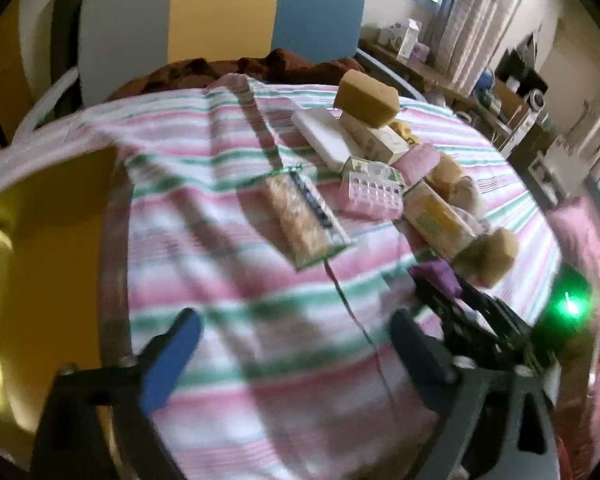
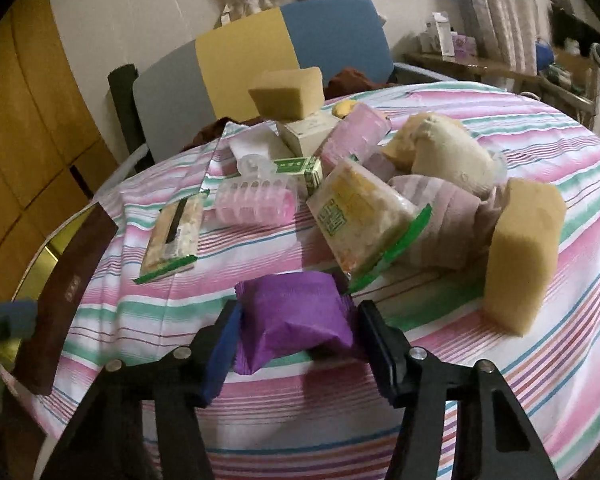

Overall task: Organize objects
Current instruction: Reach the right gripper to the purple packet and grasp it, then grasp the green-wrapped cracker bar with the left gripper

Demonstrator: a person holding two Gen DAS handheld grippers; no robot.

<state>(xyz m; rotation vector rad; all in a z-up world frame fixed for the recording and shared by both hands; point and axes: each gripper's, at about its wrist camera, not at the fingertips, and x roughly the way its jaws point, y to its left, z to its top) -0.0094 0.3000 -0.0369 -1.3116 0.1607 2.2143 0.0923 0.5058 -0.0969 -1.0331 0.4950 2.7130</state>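
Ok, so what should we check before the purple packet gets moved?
1. Right gripper has the purple packet between its jaws: ok.
2. Pads really squeezing the packet: cannot tell; they look to touch its sides.
3. Left gripper empty with jaws wide open: ok.
4. Tall sponge stands apart from the packet: ok.
5. Green-edged snack bag is not lying on the packet: cannot tell; its corner sits very near.
6. Striped cloth lies flat around the packet: ok.

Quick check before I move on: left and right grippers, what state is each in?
Left gripper: open, nothing between its fingers.
Right gripper: closed on the purple packet, which lies on the striped cloth.
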